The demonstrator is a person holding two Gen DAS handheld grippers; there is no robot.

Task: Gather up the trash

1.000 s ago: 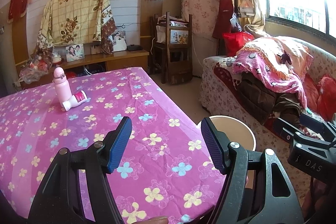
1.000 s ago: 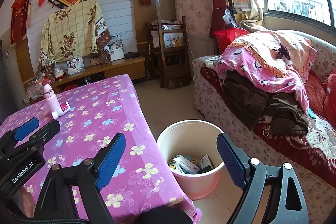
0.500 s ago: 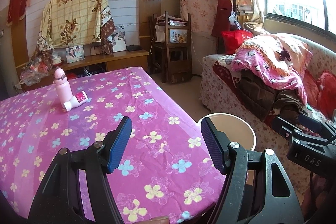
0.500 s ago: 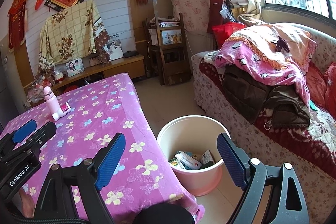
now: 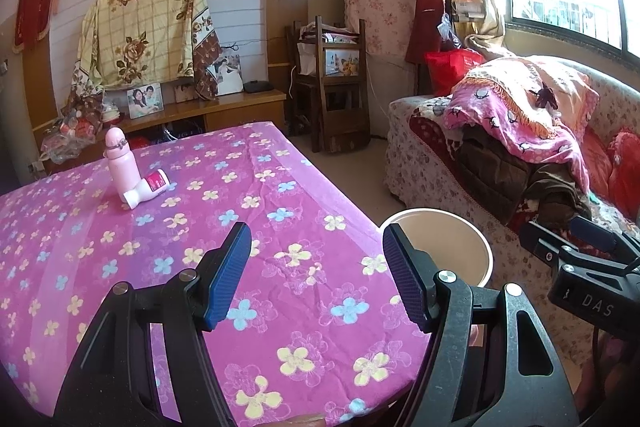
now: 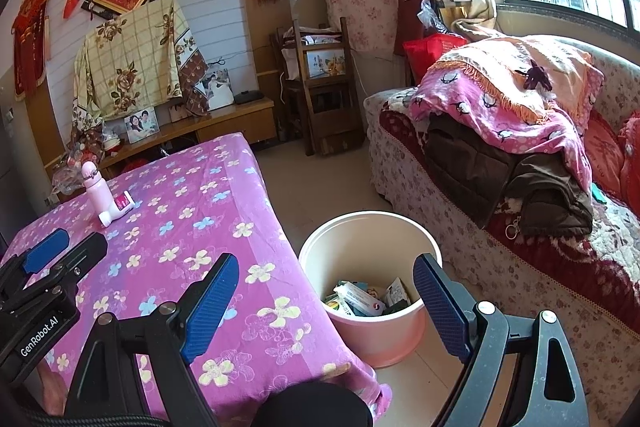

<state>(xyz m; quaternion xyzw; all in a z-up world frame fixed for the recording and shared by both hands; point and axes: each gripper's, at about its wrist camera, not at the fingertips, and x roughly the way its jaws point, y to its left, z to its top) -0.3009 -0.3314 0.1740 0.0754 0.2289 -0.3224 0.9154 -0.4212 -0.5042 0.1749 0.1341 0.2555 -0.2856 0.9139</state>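
Note:
A pink bin (image 6: 384, 335) stands on the floor by the table's right edge, with several wrappers and packets (image 6: 362, 301) inside; its rim shows in the left wrist view (image 5: 460, 223). My left gripper (image 5: 316, 279) is open and empty above the near part of the pink flowered tablecloth (image 5: 200, 219). My right gripper (image 6: 326, 311) is open and empty, above the table edge and the bin. A small white bottle with a pink label (image 5: 148, 188) lies on the far left of the table beside an upright pink flask (image 5: 120, 159); both also show in the right wrist view (image 6: 116, 211).
A sofa (image 6: 500, 227) piled with blankets and coats stands right of the bin. A wooden chair (image 6: 320, 95) and a low cabinet (image 6: 208, 131) with photo frames stand against the far wall. Bare floor (image 6: 320, 187) lies between table and sofa.
Both grippers have shifted slightly, with the views drifting a little. Both stay open and empty. Nothing on the table has moved.

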